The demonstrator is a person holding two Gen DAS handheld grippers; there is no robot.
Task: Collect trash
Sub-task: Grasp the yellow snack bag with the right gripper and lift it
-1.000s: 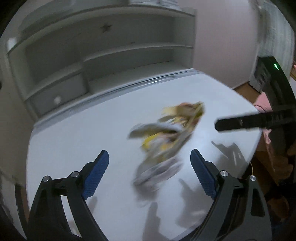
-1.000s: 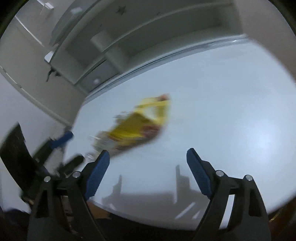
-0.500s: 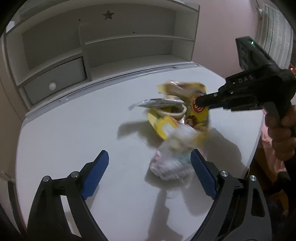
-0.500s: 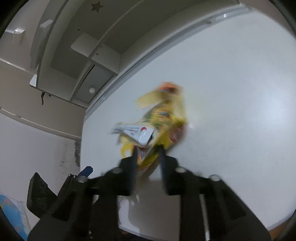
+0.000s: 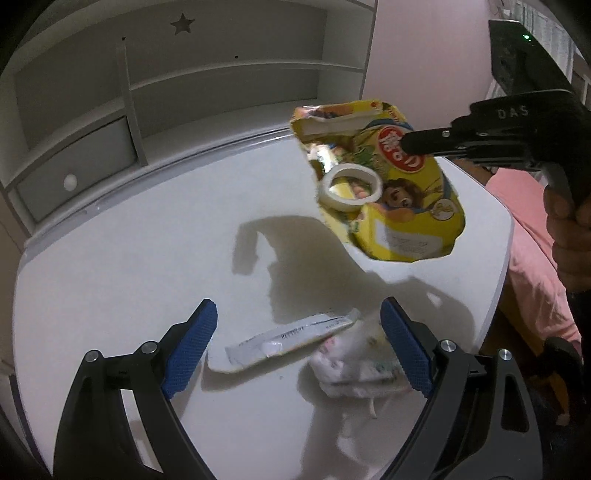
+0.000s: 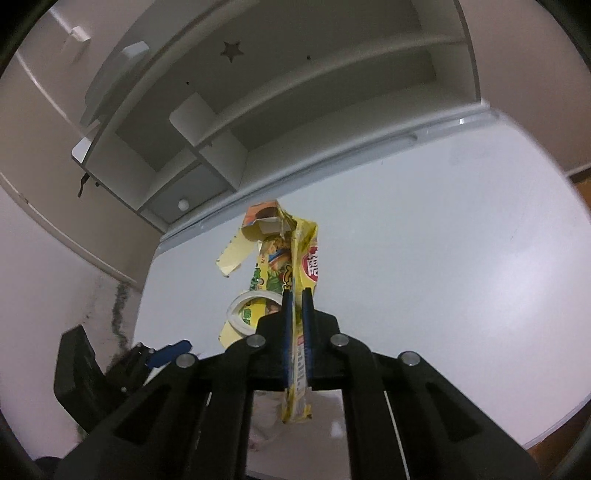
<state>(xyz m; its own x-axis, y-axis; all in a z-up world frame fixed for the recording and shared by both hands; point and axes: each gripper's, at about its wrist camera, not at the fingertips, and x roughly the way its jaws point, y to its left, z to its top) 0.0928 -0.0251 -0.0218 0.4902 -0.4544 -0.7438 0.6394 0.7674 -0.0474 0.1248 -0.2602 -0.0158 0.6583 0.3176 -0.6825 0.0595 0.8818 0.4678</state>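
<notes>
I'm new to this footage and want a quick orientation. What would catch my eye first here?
The torn yellow snack carton stands out, hanging above the white table, pinched in the shut jaws of the right gripper, with a white tape ring clinging to it. Below, between the open jaws of the left gripper, lie a flat white sachet and a crumpled white tissue wad. Grey shelves with a star cut-out stand behind.
</notes>
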